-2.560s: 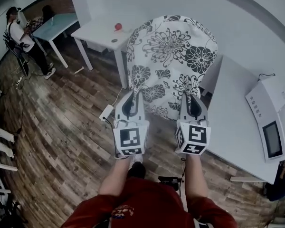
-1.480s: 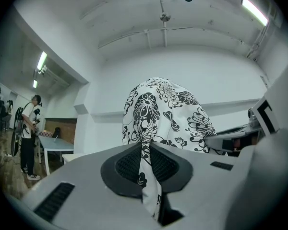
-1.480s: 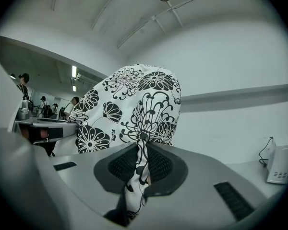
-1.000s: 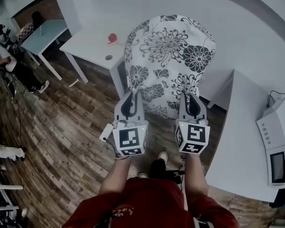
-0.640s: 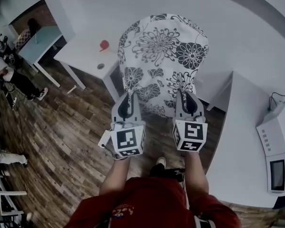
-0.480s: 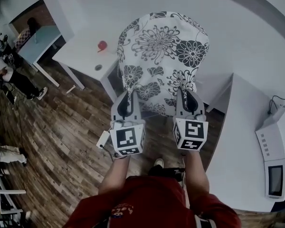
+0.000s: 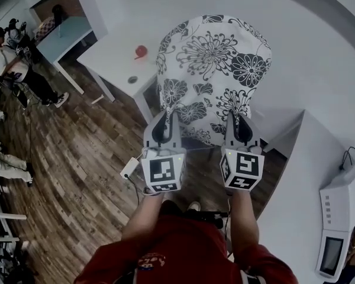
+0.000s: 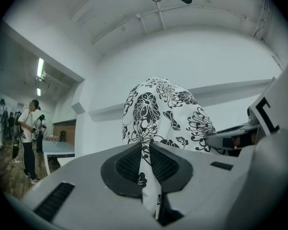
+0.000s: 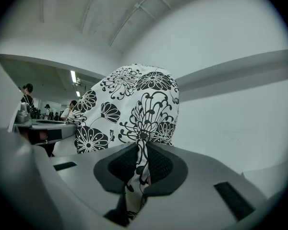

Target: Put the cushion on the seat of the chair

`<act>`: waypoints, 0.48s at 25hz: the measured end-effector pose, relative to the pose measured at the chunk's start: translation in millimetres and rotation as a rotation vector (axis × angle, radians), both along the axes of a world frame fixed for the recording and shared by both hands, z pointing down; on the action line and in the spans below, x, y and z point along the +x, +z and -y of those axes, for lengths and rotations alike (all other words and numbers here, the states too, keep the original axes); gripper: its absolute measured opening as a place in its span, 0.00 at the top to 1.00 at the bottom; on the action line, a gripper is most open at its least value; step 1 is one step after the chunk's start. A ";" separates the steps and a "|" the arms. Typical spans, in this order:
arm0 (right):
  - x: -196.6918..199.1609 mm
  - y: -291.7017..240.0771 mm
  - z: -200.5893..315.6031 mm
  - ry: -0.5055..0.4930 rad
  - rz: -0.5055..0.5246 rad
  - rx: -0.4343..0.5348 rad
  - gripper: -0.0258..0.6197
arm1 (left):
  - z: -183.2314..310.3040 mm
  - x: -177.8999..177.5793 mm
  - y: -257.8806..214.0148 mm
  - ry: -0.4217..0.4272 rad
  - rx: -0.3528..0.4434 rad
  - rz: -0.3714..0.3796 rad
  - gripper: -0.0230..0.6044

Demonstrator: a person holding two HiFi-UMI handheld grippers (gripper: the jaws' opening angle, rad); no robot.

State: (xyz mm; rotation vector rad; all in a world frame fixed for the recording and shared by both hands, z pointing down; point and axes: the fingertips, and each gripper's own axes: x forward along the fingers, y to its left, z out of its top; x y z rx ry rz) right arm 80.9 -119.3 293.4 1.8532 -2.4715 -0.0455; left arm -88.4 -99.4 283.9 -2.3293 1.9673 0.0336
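Note:
The cushion (image 7: 210,70) is white with black flowers and hangs in the air in front of me, held by its near edge. My left gripper (image 7: 166,120) is shut on the cushion's near left corner, and the fabric (image 8: 146,164) is pinched between its dark pads. My right gripper (image 7: 236,123) is shut on the near right corner, with the cloth (image 9: 141,162) squeezed between its pads. Both grippers point level, side by side. The cushion (image 8: 163,111) fills the middle of the left gripper view and the cushion (image 9: 129,109) does the same in the right gripper view. No chair is in view.
A white table (image 7: 115,58) with a red object (image 7: 141,51) stands behind the cushion at the left. Another white table (image 7: 310,182) with a grey device (image 7: 337,218) is at the right. A white wall runs behind. A person (image 7: 15,61) stands far left on the wood floor (image 7: 77,147).
The cushion stays gripped at both corners by the same hold. The head view has swung, so tables and floor shifted around the cushion; the person at far left has moved.

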 end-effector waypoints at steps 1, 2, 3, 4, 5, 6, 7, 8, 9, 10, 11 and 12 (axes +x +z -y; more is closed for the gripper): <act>0.7 0.1 -0.1 -0.001 -0.001 -0.001 0.89 | -0.4 0.7 -0.4 -0.002 -0.001 0.000 0.89; 1.1 0.0 -0.3 -0.001 -0.002 -0.002 0.89 | -0.7 1.1 -0.6 -0.003 -0.002 -0.002 0.89; 1.1 -0.4 -0.6 -0.001 -0.004 -0.002 0.89 | -0.8 1.3 -0.7 -0.003 -0.002 -0.004 0.89; 0.7 -0.9 -0.9 0.000 -0.007 -0.001 0.89 | -0.6 1.2 -1.0 -0.003 -0.001 -0.006 0.89; 0.0 -1.3 -1.0 0.000 -0.010 0.000 0.89 | -0.1 0.8 -1.1 -0.002 0.000 -0.009 0.89; -0.6 -1.5 -1.0 0.002 -0.013 0.001 0.89 | 0.6 0.2 -1.0 -0.001 0.001 -0.011 0.89; -1.0 -1.3 -0.9 0.006 -0.016 0.001 0.89 | 1.4 -0.3 -0.6 0.002 0.001 -0.013 0.89; -1.2 -0.7 -0.8 0.012 -0.019 0.000 0.89 | 2.2 -0.7 0.0 0.008 0.001 -0.015 0.89; -1.1 0.0 -1.0 0.019 -0.023 -0.003 0.89 | 2.9 -0.9 0.7 0.015 -0.001 -0.017 0.89; -0.9 0.3 -1.3 0.027 -0.027 -0.006 0.89 | 3.7 -0.9 1.5 0.021 -0.003 -0.018 0.89; -0.6 0.4 -1.4 0.035 -0.031 -0.009 0.89 | 4.8 -0.9 2.4 0.028 -0.006 -0.019 0.89; -0.3 0.3 -1.1 0.041 -0.034 -0.012 0.89 | 6.2 -0.9 3.3 0.033 -0.010 -0.022 0.89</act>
